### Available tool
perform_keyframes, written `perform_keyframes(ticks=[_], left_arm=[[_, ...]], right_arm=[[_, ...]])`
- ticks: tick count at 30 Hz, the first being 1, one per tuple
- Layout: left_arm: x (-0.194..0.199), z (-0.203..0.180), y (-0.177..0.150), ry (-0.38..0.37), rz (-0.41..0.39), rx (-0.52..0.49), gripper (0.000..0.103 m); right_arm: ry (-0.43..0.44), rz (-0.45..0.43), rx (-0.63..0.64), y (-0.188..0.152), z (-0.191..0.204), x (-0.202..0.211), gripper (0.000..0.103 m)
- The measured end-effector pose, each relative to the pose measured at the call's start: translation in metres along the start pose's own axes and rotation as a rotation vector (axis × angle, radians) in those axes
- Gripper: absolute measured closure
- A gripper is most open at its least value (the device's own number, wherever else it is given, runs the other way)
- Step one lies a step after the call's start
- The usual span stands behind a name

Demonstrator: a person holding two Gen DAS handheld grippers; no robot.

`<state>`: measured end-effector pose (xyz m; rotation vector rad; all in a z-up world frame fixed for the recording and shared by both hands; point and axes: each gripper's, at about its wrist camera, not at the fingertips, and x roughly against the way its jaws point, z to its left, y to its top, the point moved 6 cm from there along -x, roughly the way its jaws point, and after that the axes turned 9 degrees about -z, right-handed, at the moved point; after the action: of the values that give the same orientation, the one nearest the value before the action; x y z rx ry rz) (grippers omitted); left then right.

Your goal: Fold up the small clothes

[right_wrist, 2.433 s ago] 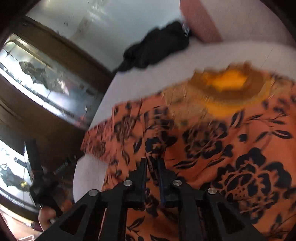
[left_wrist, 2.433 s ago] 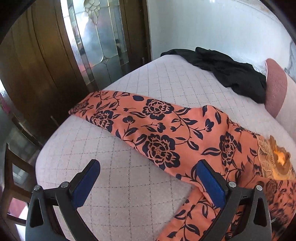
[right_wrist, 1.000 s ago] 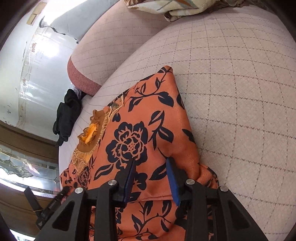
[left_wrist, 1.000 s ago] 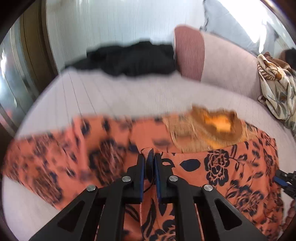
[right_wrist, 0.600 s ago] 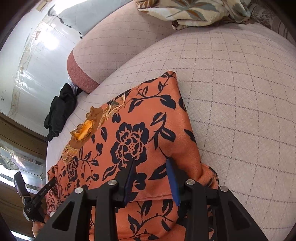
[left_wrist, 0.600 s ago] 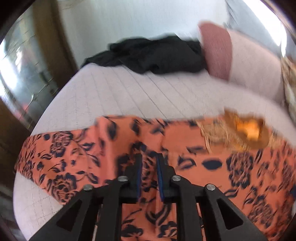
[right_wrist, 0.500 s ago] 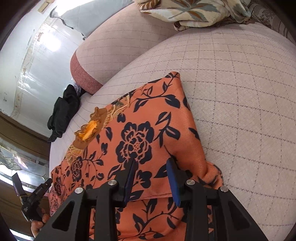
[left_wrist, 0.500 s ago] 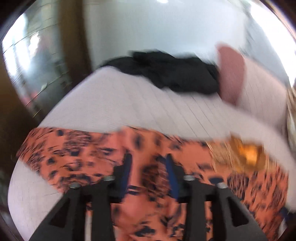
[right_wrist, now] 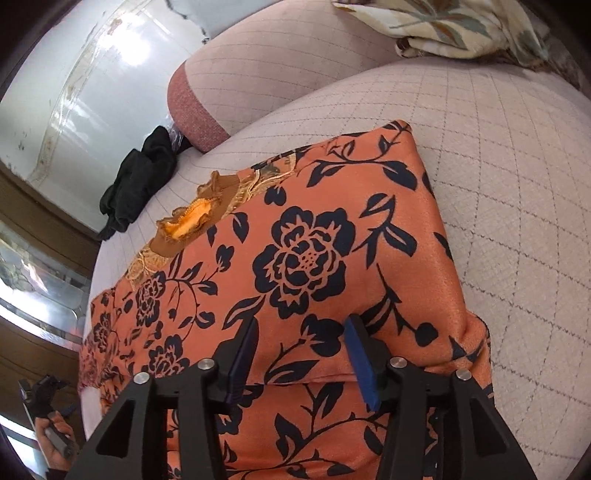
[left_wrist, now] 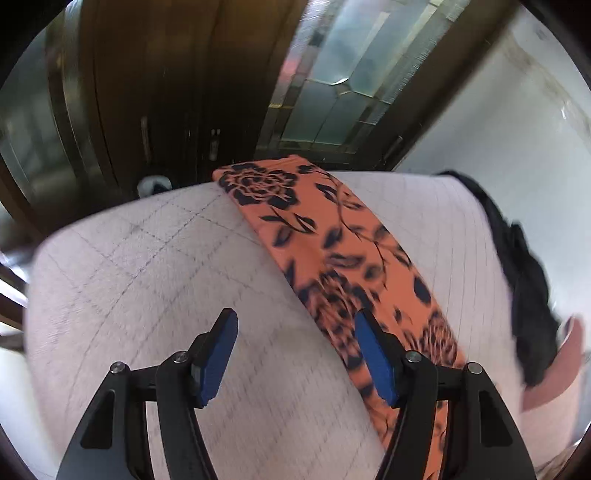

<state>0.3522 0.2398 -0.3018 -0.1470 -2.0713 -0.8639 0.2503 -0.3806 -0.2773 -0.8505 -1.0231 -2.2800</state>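
Observation:
An orange garment with dark blue flowers [right_wrist: 303, 258] lies on the quilted pale cushion [right_wrist: 509, 177]; one side is folded over, and its gold embroidered neckline [right_wrist: 192, 218] faces the far left. My right gripper [right_wrist: 301, 354] is open, its jaws just above the folded edge, holding nothing. In the left wrist view a long sleeve of the garment [left_wrist: 332, 236] stretches away toward the cushion's far edge. My left gripper [left_wrist: 295, 354] is open and empty; its right pad [left_wrist: 373, 365] is at the sleeve's edge, the left one over bare cushion [left_wrist: 155, 295].
A black garment [right_wrist: 140, 177] lies at the cushion's far end, also in the left wrist view [left_wrist: 524, 280]. A pink bolster [right_wrist: 258, 74] runs behind. A patterned cream cloth [right_wrist: 454, 26] lies at the back. A wooden door with glass panes [left_wrist: 332, 81] stands beyond the edge.
My left gripper let go of the garment, opened wide and swung left toward the sleeve end. My right gripper stayed open over the fold, drawing back slightly.

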Motion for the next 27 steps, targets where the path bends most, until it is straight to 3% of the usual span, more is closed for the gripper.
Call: perform_keyframes(ticks=[2,9,12,14,16,18,23,27], left_arm=[[-0.014,0.006,0.002,-0.043,0.058,0.033,0.036],[-0.031,-0.004,0.023,-0.221,0.074,0.051,0.037],[-0.041,-0.004,0.031,-0.234,0.057,0.06,0.055],[-0.045,-0.006,0.034,-0.235,0.032,0.049,0.076],[-0.054,-0.007,0.034,-0.218,0.013,0.044,0.09],[-0.052,-0.008,0.035,-0.211,0.0,0.034,0.093],[-0.009,-0.054,0.029,-0.276,-0.057,-0.094,0.095],[0.056,-0.134,-0.015,-0.384,-0.105,-0.359,0.095]], right_arm=[[-0.023,-0.008,0.048,-0.001,0.007,-0.002,0.041],[-0.09,-0.036,0.124,-0.005,0.019,-0.005,0.033],[-0.087,-0.044,0.113,-0.004,0.019,-0.005,0.032],[-0.078,-0.044,0.101,-0.003,0.018,-0.005,0.032],[-0.067,-0.043,0.083,-0.002,0.017,-0.005,0.032],[-0.059,-0.042,0.07,0.0,0.015,-0.005,0.032],[-0.039,-0.046,0.022,0.005,0.011,-0.005,0.033],[-0.017,-0.05,-0.05,0.009,0.004,0.0,0.035]])
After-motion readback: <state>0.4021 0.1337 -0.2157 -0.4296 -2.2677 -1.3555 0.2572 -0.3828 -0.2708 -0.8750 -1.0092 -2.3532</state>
